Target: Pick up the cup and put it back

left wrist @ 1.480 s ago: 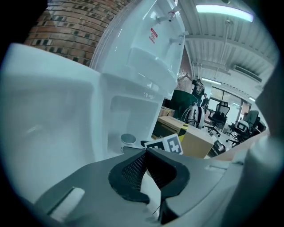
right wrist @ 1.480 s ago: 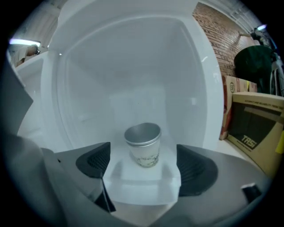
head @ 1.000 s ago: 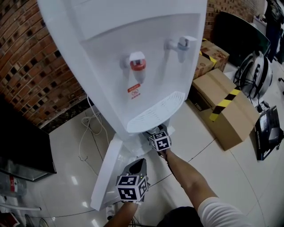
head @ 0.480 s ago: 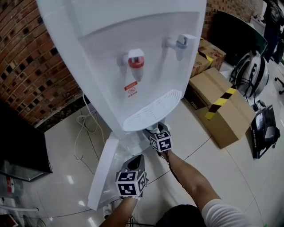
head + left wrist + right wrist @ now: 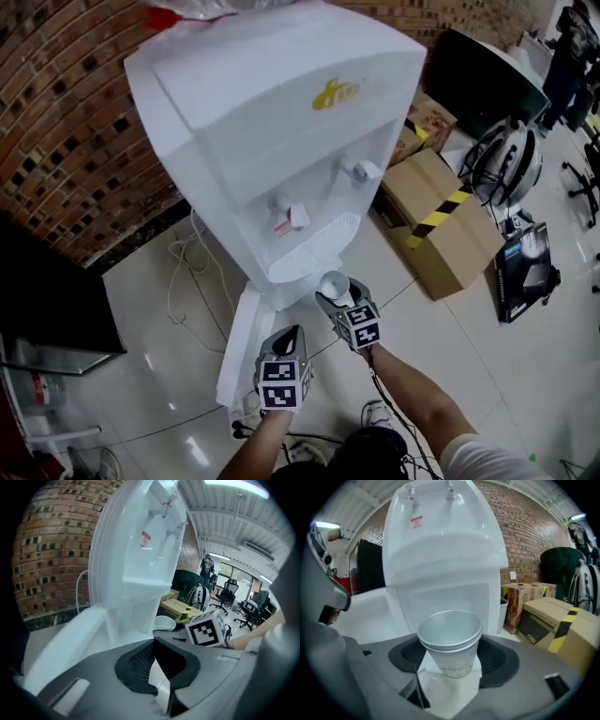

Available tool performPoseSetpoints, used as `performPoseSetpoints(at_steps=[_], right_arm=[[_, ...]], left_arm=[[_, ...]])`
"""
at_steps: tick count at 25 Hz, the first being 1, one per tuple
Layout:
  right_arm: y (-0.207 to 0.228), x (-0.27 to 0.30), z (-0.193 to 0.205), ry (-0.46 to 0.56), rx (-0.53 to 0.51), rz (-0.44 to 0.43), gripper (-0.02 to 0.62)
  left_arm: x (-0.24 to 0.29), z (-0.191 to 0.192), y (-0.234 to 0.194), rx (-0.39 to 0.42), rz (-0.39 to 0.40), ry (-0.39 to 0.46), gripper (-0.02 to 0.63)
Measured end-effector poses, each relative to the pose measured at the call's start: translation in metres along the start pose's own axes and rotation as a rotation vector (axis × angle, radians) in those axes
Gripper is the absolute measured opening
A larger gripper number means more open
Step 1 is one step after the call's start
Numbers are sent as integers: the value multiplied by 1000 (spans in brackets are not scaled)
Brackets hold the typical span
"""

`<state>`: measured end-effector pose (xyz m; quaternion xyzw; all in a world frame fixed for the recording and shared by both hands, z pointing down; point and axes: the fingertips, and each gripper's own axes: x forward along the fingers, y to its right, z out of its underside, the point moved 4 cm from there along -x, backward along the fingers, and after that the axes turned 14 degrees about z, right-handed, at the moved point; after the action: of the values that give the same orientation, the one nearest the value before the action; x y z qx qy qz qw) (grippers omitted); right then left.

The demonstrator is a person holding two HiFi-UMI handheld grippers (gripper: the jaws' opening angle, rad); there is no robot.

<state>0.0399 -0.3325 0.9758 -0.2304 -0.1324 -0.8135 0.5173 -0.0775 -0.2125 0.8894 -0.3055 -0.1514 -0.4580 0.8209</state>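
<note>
A white paper cup (image 5: 334, 284) stands upright between the jaws of my right gripper (image 5: 335, 296), just in front of the white water dispenser (image 5: 272, 141) and below its drip tray (image 5: 314, 251). The jaws have just been closing and are shut on the cup. In the right gripper view the cup (image 5: 451, 641) looks like two nested cups, and the right gripper (image 5: 451, 662) holds it low down. My left gripper (image 5: 286, 339) hangs lower left, shut and empty. From the left gripper (image 5: 159, 667) the cup (image 5: 165, 622) shows ahead to the right.
The dispenser's lower cabinet door (image 5: 239, 342) hangs open to the left. Cardboard boxes (image 5: 441, 230) lie on the floor at right, with a black box (image 5: 525, 267) beyond them. White cables (image 5: 187, 272) trail along the brick wall (image 5: 75, 141). A person (image 5: 206, 567) stands far off.
Both grippers have risen and drawn back. The right one has come out from under the drip tray with the cup in it. The head view now takes in the whole dispenser.
</note>
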Motion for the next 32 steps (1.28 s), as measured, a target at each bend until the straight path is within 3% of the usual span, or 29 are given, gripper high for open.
performPoseSetpoints(at_steps=[5,12,19,25,28,32], right_arm=[[-10,-128,-91,-12,33,-26,336],[-6,-281,-271,-7,30,-55,336],[5,-391,-411,69,56,-40,336],[-8,-475,-460,108,18,-49,336],[-18,-509,-467,133,-27,-73,336],[-26,-548,-468,152,2,-75,336]], left_arm=[[-90,-60,47,-117,-38,52,2],[-215,-189,142,-54,-43,96,2],[-307,-273,187,-118,-72,172,2],[-363,-317,214,-87,-65,212,2],[-378,-332,231,-69,-36,241,2],[-391,-341,253,-42,17,245,2]])
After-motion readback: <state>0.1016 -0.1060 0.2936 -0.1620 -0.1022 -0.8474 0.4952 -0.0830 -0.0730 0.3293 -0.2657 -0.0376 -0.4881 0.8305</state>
